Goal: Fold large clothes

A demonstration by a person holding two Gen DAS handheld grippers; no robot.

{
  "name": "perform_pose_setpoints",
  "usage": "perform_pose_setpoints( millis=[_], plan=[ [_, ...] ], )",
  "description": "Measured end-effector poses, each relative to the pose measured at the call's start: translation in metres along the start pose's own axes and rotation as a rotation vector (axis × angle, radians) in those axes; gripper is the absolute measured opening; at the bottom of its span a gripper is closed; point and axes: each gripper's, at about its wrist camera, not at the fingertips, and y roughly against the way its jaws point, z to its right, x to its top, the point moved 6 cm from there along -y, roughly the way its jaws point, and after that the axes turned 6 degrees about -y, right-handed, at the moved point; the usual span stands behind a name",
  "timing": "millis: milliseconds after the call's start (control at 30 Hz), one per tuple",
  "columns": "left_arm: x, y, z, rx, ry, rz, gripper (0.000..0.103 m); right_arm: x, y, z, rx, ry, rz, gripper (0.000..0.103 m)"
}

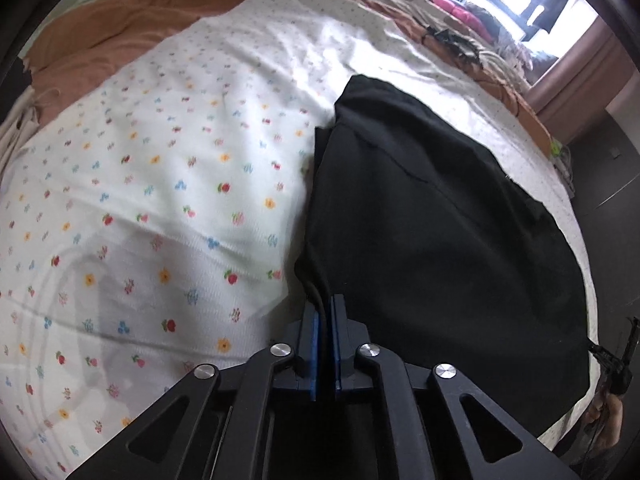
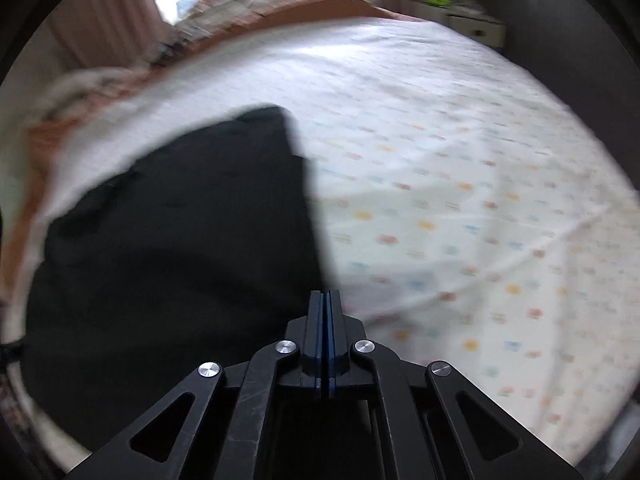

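A large black garment (image 1: pixel 432 240) lies on a white flower-print bed sheet (image 1: pixel 160 200). My left gripper (image 1: pixel 326 300) is shut on the garment's near left edge, with a pinch of black cloth between the blue pads. In the right wrist view, which is blurred, the same black garment (image 2: pixel 180 248) covers the left half of the sheet (image 2: pixel 460 200). My right gripper (image 2: pixel 326 294) is shut, right at the garment's right edge. I cannot tell whether cloth is caught between its pads.
An orange-brown blanket (image 1: pixel 132 28) is bunched at the far side of the bed. A pile of clothes (image 1: pixel 460 12) lies by the window. A small white cabinet (image 2: pixel 476 26) stands beyond the bed. The bed's edge (image 1: pixel 580 240) drops to a dark floor on the right.
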Motion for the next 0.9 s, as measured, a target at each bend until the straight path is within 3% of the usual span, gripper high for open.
perform_pose_setpoints(
  millis=[100,233,300,367,700,900],
  plan=[
    [-0.004,0.01,-0.005,-0.001,0.032,-0.006,0.022,0.001,0.013,0.008,0.065,-0.057,0.02,0.002],
    [-0.009,0.027,-0.012,-0.003,0.05,0.014,0.039,0.005,0.04,-0.007,0.06,0.004,0.077,0.011],
    [-0.012,0.036,-0.013,-0.016,0.06,0.04,0.057,0.008,0.052,-0.024,0.095,0.028,0.092,0.037],
    [-0.015,0.042,-0.015,-0.026,0.074,0.056,0.063,0.009,0.064,-0.052,0.133,0.072,0.118,0.046],
    [-0.043,0.054,-0.025,-0.055,0.106,0.055,0.063,-0.037,0.076,-0.181,0.282,0.286,0.03,0.047],
    [-0.054,0.054,-0.035,-0.065,0.132,0.047,0.063,-0.08,0.084,-0.231,0.293,0.395,-0.023,0.047]
  ],
)
